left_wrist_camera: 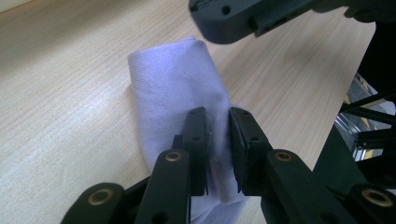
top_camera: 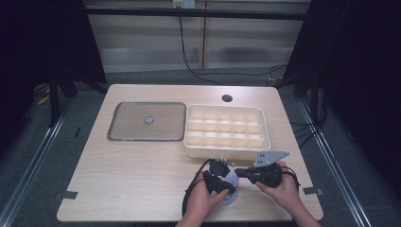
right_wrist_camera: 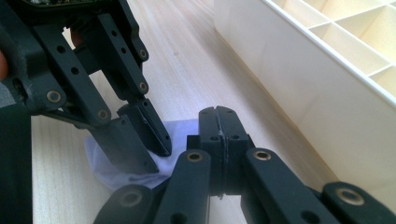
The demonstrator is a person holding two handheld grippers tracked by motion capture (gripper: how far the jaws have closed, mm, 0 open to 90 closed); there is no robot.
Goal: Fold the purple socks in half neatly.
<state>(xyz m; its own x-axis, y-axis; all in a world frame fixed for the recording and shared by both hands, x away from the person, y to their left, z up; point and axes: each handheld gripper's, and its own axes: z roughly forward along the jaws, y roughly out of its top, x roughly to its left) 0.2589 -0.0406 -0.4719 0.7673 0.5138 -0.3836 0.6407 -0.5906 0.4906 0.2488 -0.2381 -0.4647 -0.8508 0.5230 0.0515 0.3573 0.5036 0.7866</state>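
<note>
Lilac cloth (top_camera: 231, 188) lies folded on the wooden bench (top_camera: 142, 165) near its front edge, between the left claw (top_camera: 226, 183) and the right claw (top_camera: 238, 172) in the high view. Both hands hold their tools close together over it. Behind them stands a cream tray (top_camera: 227, 149) of small compartments, and to its left a flat grey lid (top_camera: 146, 122) with a round knob.

In the left gripper view, the left claw (left_wrist_camera: 218, 140) pinches a raised fold of the cloth (left_wrist_camera: 173, 88), its pads pressed against the fabric on both sides. The rest of the cloth stretches away across the bench (left_wrist_camera: 60, 93), and the other tool's black body crosses the top edge.

In the right gripper view, the right claw (right_wrist_camera: 217, 126) is clenched with pads touching and nothing between them, its tip just above the cloth (right_wrist_camera: 180, 128). The left claw (right_wrist_camera: 144, 142) comes down onto the cloth from the left, and the tray (right_wrist_camera: 299, 79) wall runs along the right.
</note>
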